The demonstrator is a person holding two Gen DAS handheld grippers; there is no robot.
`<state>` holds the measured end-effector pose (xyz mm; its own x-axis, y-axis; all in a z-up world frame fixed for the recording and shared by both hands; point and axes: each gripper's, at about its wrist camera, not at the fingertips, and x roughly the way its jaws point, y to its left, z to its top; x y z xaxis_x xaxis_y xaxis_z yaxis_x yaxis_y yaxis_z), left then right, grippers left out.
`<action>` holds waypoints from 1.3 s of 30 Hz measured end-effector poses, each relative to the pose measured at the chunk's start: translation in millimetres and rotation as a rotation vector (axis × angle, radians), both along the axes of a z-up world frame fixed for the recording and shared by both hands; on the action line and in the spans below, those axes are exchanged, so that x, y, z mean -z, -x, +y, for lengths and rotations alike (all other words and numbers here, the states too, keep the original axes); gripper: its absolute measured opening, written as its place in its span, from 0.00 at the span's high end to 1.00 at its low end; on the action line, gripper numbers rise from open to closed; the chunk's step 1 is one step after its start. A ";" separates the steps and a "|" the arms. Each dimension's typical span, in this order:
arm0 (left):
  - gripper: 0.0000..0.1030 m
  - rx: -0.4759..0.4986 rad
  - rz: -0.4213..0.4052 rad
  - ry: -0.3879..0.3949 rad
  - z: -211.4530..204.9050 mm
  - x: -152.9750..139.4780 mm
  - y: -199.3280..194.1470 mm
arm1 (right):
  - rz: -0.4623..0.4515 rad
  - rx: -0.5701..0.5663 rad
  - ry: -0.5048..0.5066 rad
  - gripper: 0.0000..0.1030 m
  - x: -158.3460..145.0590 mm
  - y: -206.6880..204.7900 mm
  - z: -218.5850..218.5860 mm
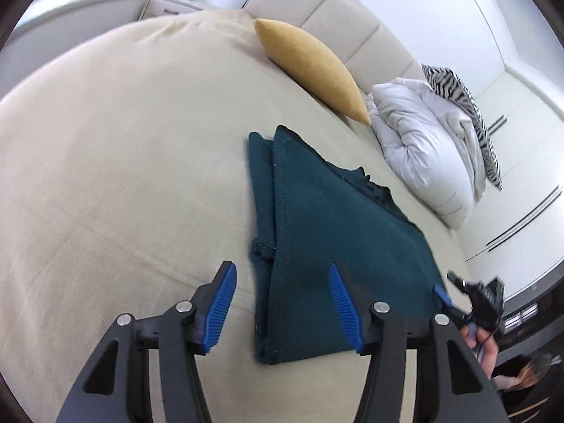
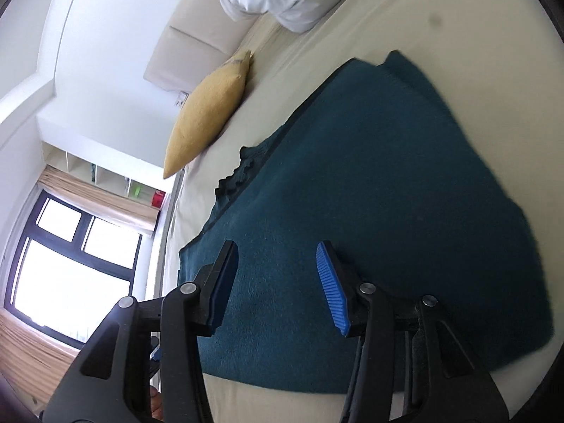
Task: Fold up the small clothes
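**K:** Bedroom, beige bed sheet (image 1: 105,176) as the work surface. Padded headboard (image 1: 317,10) at the far end, mustard cushion (image 1: 313,67) leaning on it, white duvet (image 1: 423,148) bunched beside that with a zebra-print pillow (image 1: 461,102) behind.

**M:** Left wrist view first. Where's the garment?

**K:** Teal garment (image 1: 335,232) lies flat on the sheet, mid-bed, well short of the cushion. Already doubled: one layer sits over another, lower layer's edge showing as a strip along the left. Ruffled hem pokes out on the far right side.

**M:** Left gripper?

**K:** Left gripper (image 1: 282,303) has its jaws spread wide, nothing between them. One blue pad is over bare sheet, the other over the cloth's near edge. Can't tell if it touches. Right gripper (image 1: 454,299) shows at the garment's near right corner.

**M:** Right wrist view?

**K:** Same garment (image 2: 370,211), filling most of the frame, flat on the sheet (image 2: 458,17). Right gripper (image 2: 278,282) is also spread apart and holding nothing, hovering over the near part of the cloth. Cushion (image 2: 208,116), window (image 2: 70,264) and shelves off to the side.

**M:** Progress?

**K:** My read: at least one fold is in, and the layers look fairly neat. Still a largish panel, so probably one more fold to compact it. Neither tool has a grip, so that fold isn't started.
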<state>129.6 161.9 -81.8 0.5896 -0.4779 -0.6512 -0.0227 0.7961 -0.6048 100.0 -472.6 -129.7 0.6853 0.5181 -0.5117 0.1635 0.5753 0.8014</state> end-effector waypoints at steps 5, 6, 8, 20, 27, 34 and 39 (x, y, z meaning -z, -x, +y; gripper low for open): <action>0.42 -0.001 0.100 0.206 10.5 27.1 -26.2 | -0.030 -0.038 -0.029 0.56 -11.0 26.2 6.7; 0.41 -0.003 0.107 0.226 10.2 30.4 -31.2 | -0.038 -0.053 -0.042 0.56 -12.4 27.7 11.5; 0.40 -0.005 0.130 0.257 9.0 36.6 -42.5 | -0.046 -0.085 -0.062 0.56 -16.1 26.7 19.5; 0.67 0.091 0.222 0.349 0.6 48.9 -65.8 | -0.043 -0.264 -0.093 0.56 -20.4 -4.7 89.8; 0.78 0.104 0.200 0.302 0.3 49.7 -62.0 | -0.005 -0.375 -0.044 0.56 -22.8 -42.6 138.3; 0.80 0.109 0.158 0.294 6.0 46.4 -57.5 | 0.027 -0.477 -0.024 0.56 -15.2 -85.3 194.2; 0.82 0.130 0.141 0.252 4.7 41.9 -57.4 | 0.066 -0.530 0.030 0.55 15.9 -106.8 220.3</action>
